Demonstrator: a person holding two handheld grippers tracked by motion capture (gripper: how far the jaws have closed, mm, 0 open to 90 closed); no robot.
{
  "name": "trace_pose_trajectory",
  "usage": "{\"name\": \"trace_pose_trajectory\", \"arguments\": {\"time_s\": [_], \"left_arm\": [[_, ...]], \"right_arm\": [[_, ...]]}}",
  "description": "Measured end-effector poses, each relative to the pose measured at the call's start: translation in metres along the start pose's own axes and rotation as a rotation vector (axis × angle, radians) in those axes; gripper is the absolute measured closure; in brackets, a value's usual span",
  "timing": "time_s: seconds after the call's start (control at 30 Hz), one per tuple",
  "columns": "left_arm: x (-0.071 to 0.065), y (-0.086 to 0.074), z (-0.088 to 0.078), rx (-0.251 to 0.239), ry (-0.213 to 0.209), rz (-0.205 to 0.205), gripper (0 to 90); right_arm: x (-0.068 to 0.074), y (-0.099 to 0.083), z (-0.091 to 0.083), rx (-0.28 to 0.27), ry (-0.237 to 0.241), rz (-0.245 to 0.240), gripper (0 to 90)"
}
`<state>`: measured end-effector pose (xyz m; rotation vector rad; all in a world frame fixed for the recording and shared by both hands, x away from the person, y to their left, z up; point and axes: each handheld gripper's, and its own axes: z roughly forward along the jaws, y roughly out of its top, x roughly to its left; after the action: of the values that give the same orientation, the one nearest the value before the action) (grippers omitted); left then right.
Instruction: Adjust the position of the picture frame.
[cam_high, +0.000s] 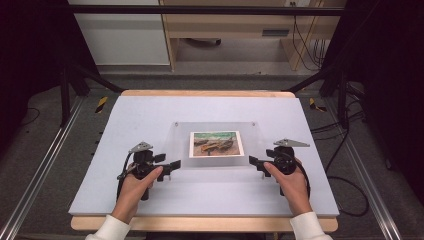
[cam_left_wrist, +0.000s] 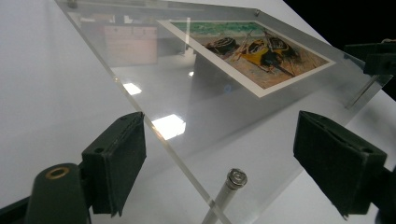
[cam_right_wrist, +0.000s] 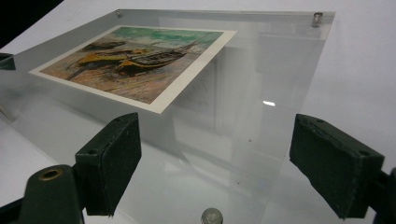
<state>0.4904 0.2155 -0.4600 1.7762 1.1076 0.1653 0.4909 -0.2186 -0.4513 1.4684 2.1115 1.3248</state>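
A clear acrylic picture frame lies flat on the pale table mat, raised on small metal standoffs. Inside it is a print of beached boats. My left gripper stands open at the frame's near left corner. In the left gripper view the frame's edge and a standoff pin sit between the wide jaws, and the pads are clear of the plate. My right gripper is open at the near right corner. There the clear plate and the print lie ahead of its jaws, with nothing gripped.
The mat covers a wooden table whose front edge is just below the person's hands. Black frame posts and cables flank the table. A second standoff marks the frame's far corner. The other gripper shows across the plate.
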Motion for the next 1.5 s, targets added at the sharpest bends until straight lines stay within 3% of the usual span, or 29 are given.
{"name": "trace_pose_trajectory", "arguments": {"time_s": [0.2, 0.3, 0.7, 0.73, 0.8, 1.03, 1.2, 1.3, 1.33, 1.5], "left_arm": [[0.003, -0.002, 0.001, 0.003, -0.025, -0.039, 16.0], [0.004, -0.004, 0.003, 0.011, -0.076, -0.071, 16.1], [0.004, -0.004, 0.006, 0.010, -0.095, -0.074, 16.0], [0.004, -0.004, 0.006, 0.010, -0.095, -0.072, 16.3], [0.005, -0.004, 0.006, 0.008, -0.096, -0.071, 16.5], [0.006, -0.002, 0.006, 0.020, -0.099, -0.066, 17.7], [0.009, 0.003, 0.006, 0.032, -0.079, -0.066, 20.6], [0.010, 0.008, 0.006, 0.014, -0.044, -0.031, 22.8], [0.011, 0.012, 0.006, 0.003, -0.025, 0.004, 23.8], [0.012, 0.013, 0.005, -0.020, 0.001, 0.038, 26.7]], "right_arm": [[-0.003, -0.002, 0.000, 0.007, 0.025, 0.044, 15.4], [-0.004, -0.002, 0.001, 0.014, 0.037, 0.056, 14.0], [-0.010, -0.005, 0.002, 0.020, 0.085, 0.128, 14.0], [-0.011, -0.006, 0.004, 0.032, 0.120, 0.147, 14.2], [-0.010, -0.006, 0.004, 0.035, 0.117, 0.151, 14.6], [-0.010, -0.004, 0.004, 0.039, 0.106, 0.147, 15.6], [-0.007, -0.002, 0.006, 0.038, 0.093, 0.132, 15.8], [-0.005, 0.003, 0.008, 0.024, 0.067, 0.107, 16.4], [-0.003, 0.006, 0.010, 0.012, 0.046, 0.088, 18.1], [0.002, 0.010, 0.011, -0.014, 0.012, 0.044, 21.0]]}}
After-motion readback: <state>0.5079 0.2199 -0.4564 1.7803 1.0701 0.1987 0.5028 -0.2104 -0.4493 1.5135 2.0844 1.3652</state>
